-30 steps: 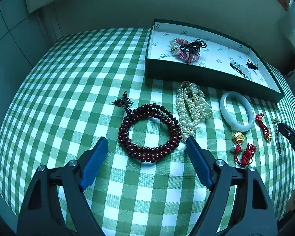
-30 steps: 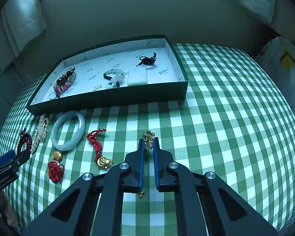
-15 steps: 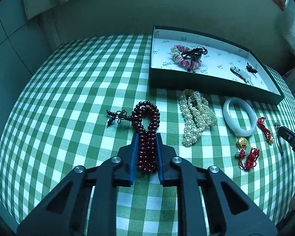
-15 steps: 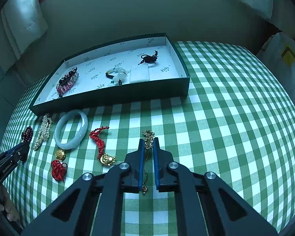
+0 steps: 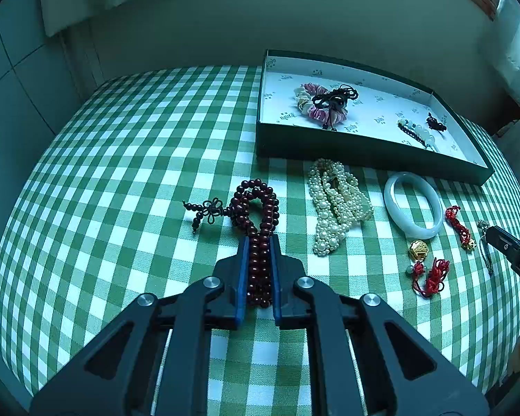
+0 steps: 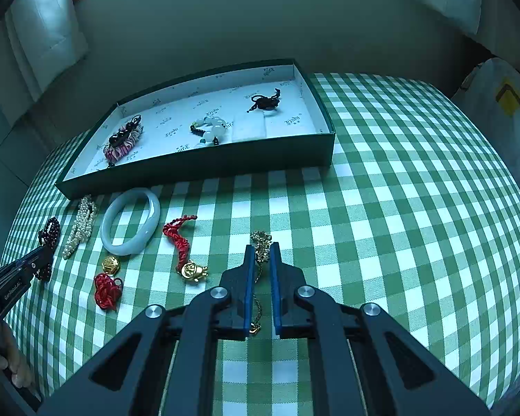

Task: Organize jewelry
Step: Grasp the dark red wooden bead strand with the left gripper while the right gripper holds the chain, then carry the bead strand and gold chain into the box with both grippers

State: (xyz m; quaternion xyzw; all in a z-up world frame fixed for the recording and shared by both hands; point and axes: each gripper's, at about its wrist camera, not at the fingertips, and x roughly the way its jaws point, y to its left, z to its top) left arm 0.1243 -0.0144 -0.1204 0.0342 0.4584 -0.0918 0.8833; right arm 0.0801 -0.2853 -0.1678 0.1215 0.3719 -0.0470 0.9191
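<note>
My left gripper is shut on the dark red bead bracelet, whose loop and black tassel lie on the checked cloth. My right gripper is shut on a thin gold chain that hangs between its pads. The dark green jewelry box stands at the back with a pink bracelet, a pale bead string and a black knot inside. It also shows in the left wrist view.
On the cloth lie a pearl necklace, a white jade bangle, a red cord with gold charm, a gold bead and a red knot. A wall stands behind the table.
My left gripper has lifted slightly with the red bead bracelet pinched in it, and the loop has drawn narrower. My right gripper has stayed shut on the gold chain and raised it a little.
</note>
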